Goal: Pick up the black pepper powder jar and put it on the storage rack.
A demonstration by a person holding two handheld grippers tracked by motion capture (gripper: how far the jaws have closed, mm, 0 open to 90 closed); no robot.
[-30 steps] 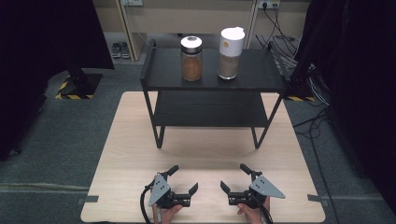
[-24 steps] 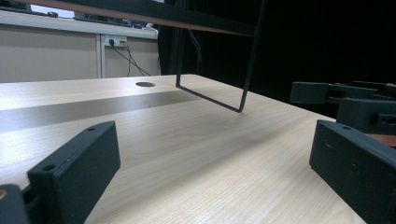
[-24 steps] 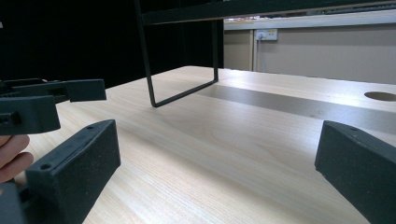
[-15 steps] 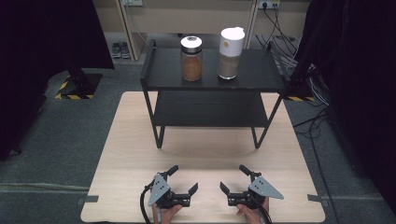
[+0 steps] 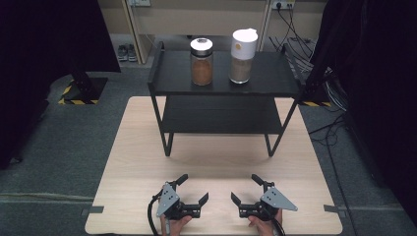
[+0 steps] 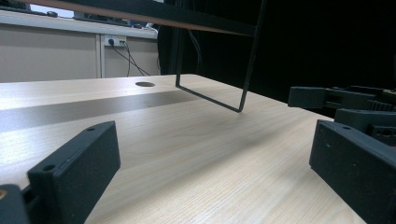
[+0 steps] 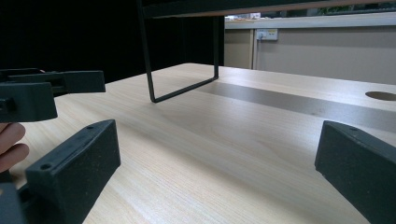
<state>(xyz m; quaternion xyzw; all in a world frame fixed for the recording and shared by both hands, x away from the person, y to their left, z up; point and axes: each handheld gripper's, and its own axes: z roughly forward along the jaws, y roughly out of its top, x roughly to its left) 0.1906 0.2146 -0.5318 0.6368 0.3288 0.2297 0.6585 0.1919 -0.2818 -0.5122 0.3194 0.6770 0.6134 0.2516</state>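
both claws [image 5: 190, 191] [image 5: 248, 189] splayed, angled inward

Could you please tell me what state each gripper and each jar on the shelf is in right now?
Left gripper: open, empty, low over the table.
Right gripper: open, empty, low over the table.
Brown jar: upright, lid on, top shelf.
White-lidded jar: upright, closed, top shelf.
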